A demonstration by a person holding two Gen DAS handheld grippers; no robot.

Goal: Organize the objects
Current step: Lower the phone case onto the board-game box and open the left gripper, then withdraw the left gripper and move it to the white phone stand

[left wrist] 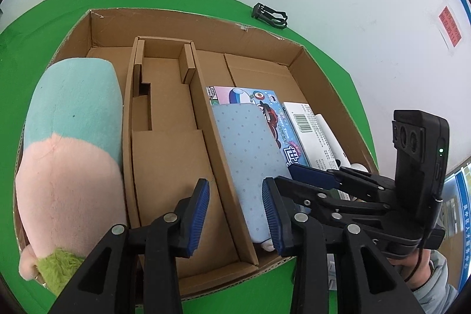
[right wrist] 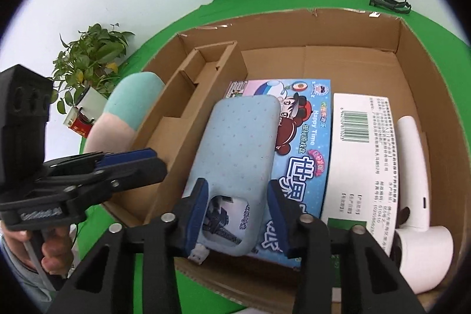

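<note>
Objects for organizing fill our cardboard box on the green table: a light-blue dotted pouch lies atop a cartoon game box, beside a white carton and a white device. Our right gripper pinches the pouch's near end. Our left gripper hangs part-spread, gripping nothing, over the cardboard divider (a plush toy lies alongside).

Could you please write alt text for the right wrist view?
The right gripper fingers close on a pale blue pouch lying on a game box inside a cardboard box, beside a white dryer.
</note>
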